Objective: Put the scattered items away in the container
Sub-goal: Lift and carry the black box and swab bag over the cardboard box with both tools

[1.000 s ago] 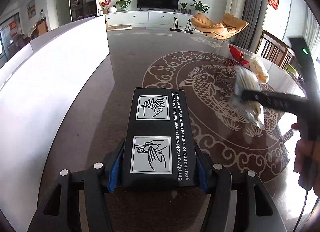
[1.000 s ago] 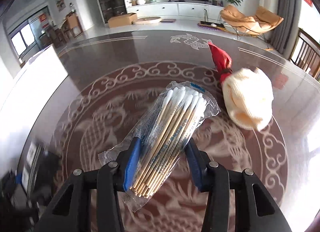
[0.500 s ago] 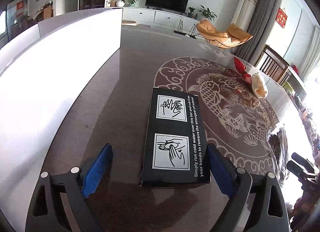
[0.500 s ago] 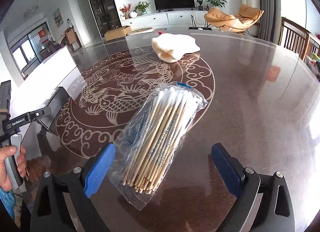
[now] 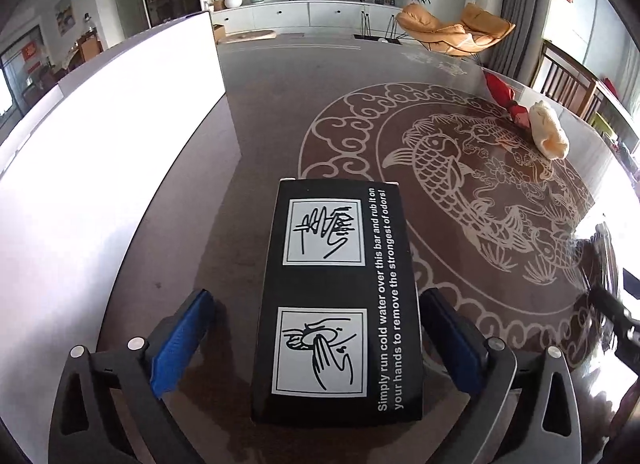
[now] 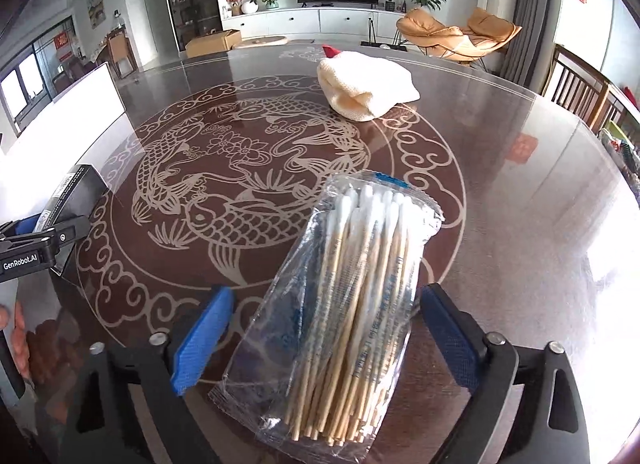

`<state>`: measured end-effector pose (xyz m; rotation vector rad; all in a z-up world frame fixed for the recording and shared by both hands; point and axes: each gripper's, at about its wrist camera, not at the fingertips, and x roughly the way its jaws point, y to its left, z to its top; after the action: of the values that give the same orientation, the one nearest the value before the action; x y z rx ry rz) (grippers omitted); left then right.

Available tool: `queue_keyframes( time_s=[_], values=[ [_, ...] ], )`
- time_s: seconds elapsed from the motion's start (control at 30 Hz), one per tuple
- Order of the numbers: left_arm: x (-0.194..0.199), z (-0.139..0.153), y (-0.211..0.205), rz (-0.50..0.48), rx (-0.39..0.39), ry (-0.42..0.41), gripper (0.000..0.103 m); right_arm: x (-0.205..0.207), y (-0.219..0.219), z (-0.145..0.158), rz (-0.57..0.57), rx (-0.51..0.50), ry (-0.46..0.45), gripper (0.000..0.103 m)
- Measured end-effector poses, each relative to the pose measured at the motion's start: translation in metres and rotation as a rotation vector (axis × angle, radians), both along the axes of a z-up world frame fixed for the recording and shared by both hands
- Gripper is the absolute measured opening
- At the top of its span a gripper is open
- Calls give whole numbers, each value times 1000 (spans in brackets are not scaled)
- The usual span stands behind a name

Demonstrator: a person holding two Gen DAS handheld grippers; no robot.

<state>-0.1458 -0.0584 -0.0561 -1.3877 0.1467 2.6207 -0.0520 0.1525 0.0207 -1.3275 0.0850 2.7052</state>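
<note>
My left gripper [image 5: 316, 340] straddles the black box [image 5: 336, 296], which lies flat on the table [image 5: 260, 112]. Its jaws are closing, but neither blue pad presses the box yet: there is a clear gap on the left side and a thin one on the right. The box's long axis runs straight away from me, in line with the fingers, so the pads face its two long sides.

My right gripper [image 6: 324, 336] sits over the bag of cotton swabs [image 6: 344, 304], also lying on the table. These jaws are closing too, with the bag between them and not yet pinched. Its sticks run away from me, leaning a little to the right, cotton tips at the far end.

The white container [image 5: 120, 152] stands along the left of the table, its wall just beside the left gripper and the box. From the right wrist view it is well off to the left, beyond the box [image 6: 74, 192]. So I judge the left hand has the shorter trip, and the right must cross the table. A cream cloth [image 6: 366, 86] and a red item [image 5: 502, 94] lie touching at the far side, nearer my right hand.
</note>
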Motion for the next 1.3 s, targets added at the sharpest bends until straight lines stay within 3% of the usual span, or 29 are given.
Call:
queue_keyframes(
  time_s=[0.03,0.4,0.6,0.87,1.3],
  values=[
    [4,4,2,-27,-1,15,58,5,3,1,1,-1,9,31],
    [61,23,29,-64,24,46,58,58,21,22,29,-198,81,29],
    [95,47,36,-73,26,111,58,68,7,34,67,-207,104,29],
    [111,63,37,-90,14,156,58,69,-6,39,95,-218,104,29],
    [118,40,27,-80,113,46,57,58,-56,32,242,-201,43,29]
  ],
)
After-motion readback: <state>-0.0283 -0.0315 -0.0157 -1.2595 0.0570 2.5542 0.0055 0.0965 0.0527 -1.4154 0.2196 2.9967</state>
